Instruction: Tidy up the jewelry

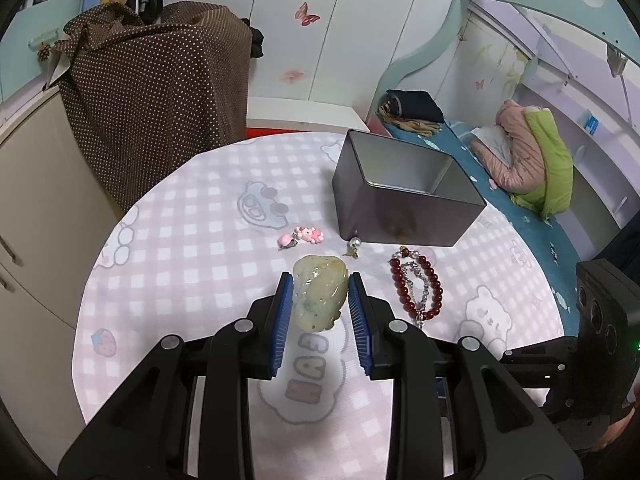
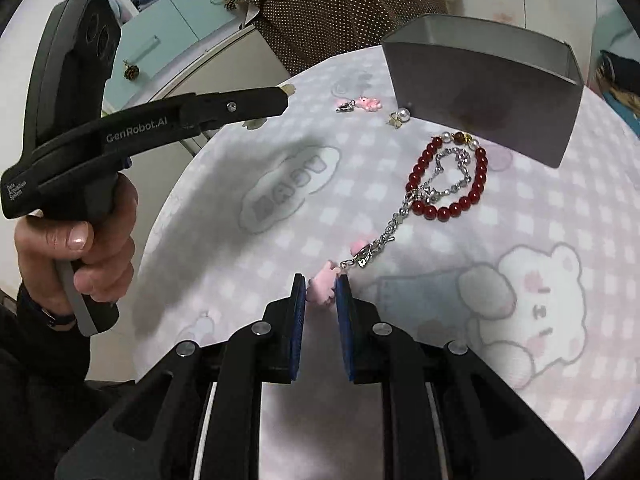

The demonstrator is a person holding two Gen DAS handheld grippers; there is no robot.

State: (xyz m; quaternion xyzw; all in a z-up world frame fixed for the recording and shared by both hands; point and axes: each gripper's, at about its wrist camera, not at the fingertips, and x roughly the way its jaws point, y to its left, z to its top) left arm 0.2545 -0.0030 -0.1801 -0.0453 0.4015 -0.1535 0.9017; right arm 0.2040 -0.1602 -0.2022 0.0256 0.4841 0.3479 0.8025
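Observation:
My left gripper (image 1: 319, 284) holds a pale yellow-green jade stone (image 1: 319, 291) between its blue pads, above the table. In the right wrist view the stone's tip (image 2: 286, 89) shows at the left gripper's end. My right gripper (image 2: 321, 285) is shut on a pink charm (image 2: 323, 285) at the end of a silver chain (image 2: 390, 229). The chain runs across a red bead bracelet (image 2: 448, 176) lying on the cloth; the bracelet also shows in the left wrist view (image 1: 416, 286). An open grey metal box (image 1: 404, 194) stands beyond.
Pink charms (image 1: 303, 236) and a pearl earring (image 1: 353, 246) lie on the pink checked cloth (image 1: 192, 248) near the box. A brown dotted cover (image 1: 156, 92) hangs at the far left. A bed (image 1: 520, 184) lies to the right.

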